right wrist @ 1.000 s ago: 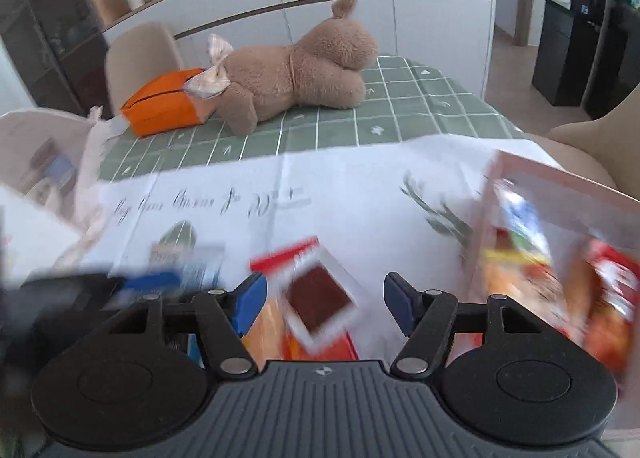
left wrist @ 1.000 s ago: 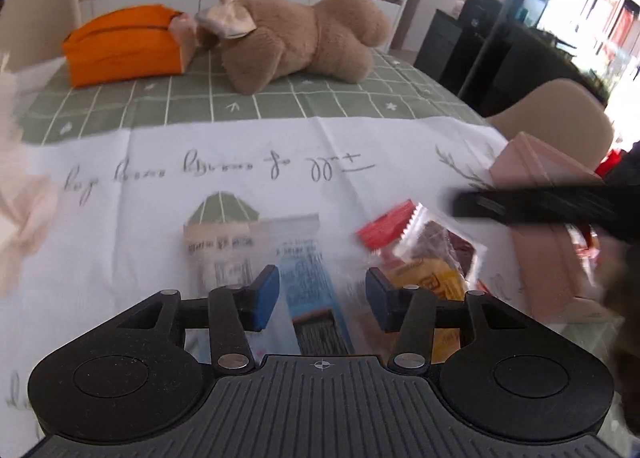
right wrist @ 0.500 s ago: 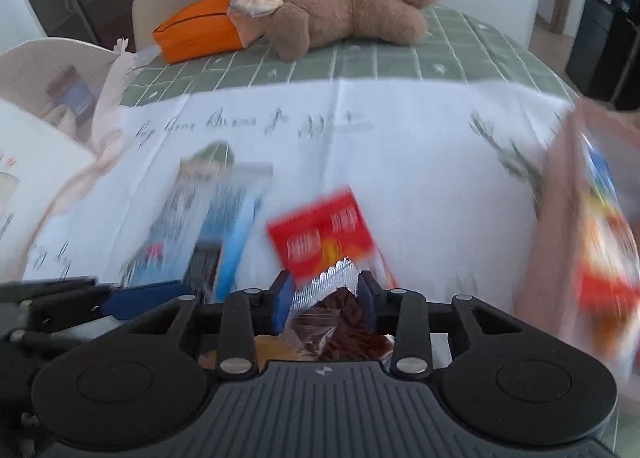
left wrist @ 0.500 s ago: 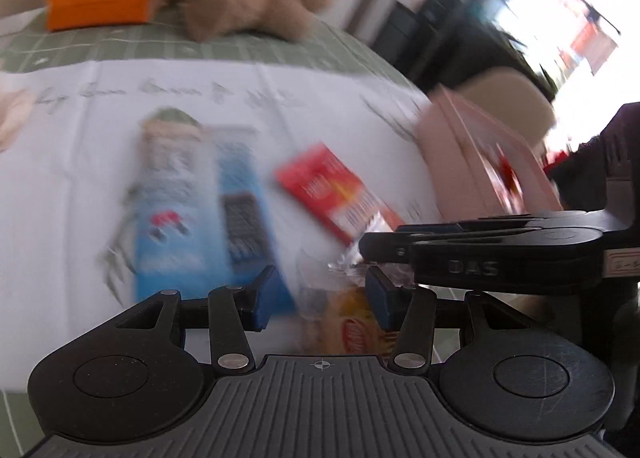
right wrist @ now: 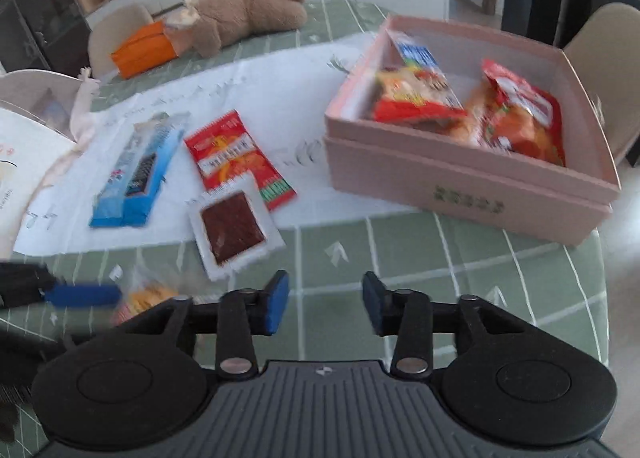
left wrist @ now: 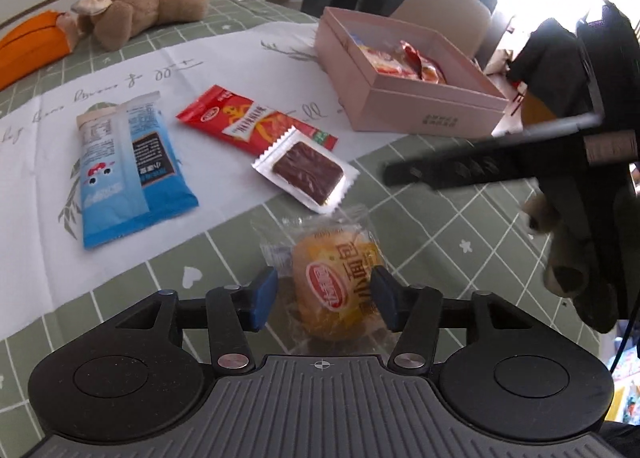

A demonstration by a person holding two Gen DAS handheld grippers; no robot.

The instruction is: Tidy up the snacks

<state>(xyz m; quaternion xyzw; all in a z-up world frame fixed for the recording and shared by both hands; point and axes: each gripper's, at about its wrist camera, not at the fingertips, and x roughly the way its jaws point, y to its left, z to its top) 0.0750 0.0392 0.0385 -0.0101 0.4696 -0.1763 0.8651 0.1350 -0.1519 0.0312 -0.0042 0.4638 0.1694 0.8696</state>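
A yellow wrapped cake (left wrist: 338, 290) lies between the fingers of my open left gripper (left wrist: 324, 294); it also shows at the left of the right wrist view (right wrist: 148, 296). A brown snack in a clear packet (left wrist: 308, 171) (right wrist: 232, 227), a red packet (left wrist: 252, 119) (right wrist: 236, 157) and a blue packet (left wrist: 128, 165) (right wrist: 138, 169) lie on the white cloth. A pink box (left wrist: 404, 97) (right wrist: 460, 173) holds several snacks. My right gripper (right wrist: 324, 302) is open and empty above the green tablecloth, between the brown snack and the box.
A plush bear (left wrist: 148, 9) (right wrist: 248, 9) and an orange pouch (left wrist: 28, 45) (right wrist: 144, 47) lie at the table's far side. Beige chairs (left wrist: 444, 9) (right wrist: 608, 57) stand past the box. The table edge (right wrist: 600, 278) runs close on the right.
The right gripper has let go of the brown snack, which now lies on the cloth's edge, and has opened and drawn back. The left gripper has moved over the yellow cake.
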